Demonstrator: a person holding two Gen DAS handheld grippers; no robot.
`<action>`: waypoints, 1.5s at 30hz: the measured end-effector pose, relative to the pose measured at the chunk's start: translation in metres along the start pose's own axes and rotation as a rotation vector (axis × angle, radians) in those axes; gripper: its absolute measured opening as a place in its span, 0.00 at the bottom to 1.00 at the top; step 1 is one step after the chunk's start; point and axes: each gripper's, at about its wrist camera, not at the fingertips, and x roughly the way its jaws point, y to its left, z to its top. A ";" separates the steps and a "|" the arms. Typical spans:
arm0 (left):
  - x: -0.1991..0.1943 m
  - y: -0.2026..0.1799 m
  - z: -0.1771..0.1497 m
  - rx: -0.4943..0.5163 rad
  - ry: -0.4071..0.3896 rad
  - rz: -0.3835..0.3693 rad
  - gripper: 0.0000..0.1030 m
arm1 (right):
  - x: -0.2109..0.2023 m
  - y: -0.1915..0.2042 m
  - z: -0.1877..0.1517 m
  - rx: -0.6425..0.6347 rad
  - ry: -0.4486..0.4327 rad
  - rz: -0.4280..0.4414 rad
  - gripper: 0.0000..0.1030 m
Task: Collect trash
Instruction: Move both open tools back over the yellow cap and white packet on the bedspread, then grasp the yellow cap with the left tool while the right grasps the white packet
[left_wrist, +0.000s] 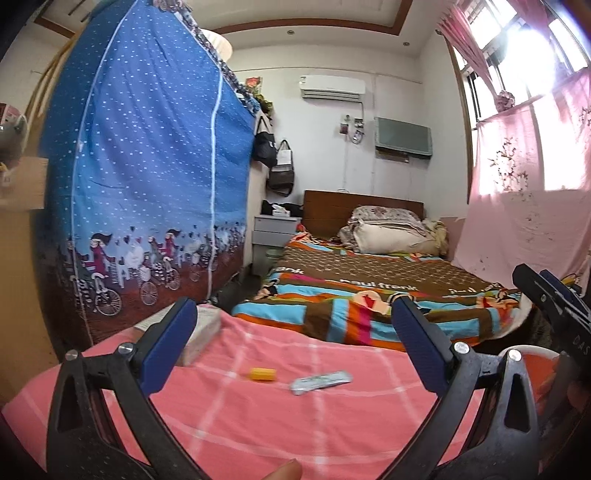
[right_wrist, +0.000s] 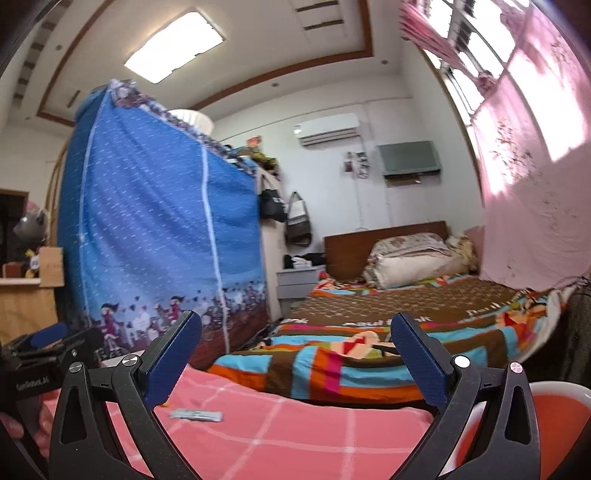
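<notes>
Left wrist view: a crinkled silvery wrapper (left_wrist: 320, 381) lies on the pink checked cloth (left_wrist: 258, 417), just right of a yellow block (left_wrist: 262, 374); the left gripper (left_wrist: 293, 325) is spread, empty. Right wrist view: the wrapper (right_wrist: 196, 415) lies before the bed (right_wrist: 369, 347); the right gripper (right_wrist: 295, 339) is spread.

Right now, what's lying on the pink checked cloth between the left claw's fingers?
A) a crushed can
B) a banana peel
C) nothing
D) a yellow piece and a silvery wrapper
D: a small yellow piece and a flat silvery wrapper lie side by side, apart, on the pink cloth.

Daylight glares through the window (left_wrist: 532, 55), edges bend heavily, the right view perhaps slightly blurred
</notes>
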 end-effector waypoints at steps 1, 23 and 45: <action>0.002 0.003 -0.001 0.001 0.001 0.004 1.00 | 0.004 0.006 -0.002 -0.014 0.008 0.012 1.00; 0.065 0.068 -0.013 -0.036 0.208 -0.019 0.98 | 0.108 0.062 -0.049 -0.131 0.413 0.225 1.00; 0.160 0.048 -0.059 -0.101 0.728 -0.143 0.48 | 0.181 0.069 -0.103 -0.048 0.866 0.368 0.63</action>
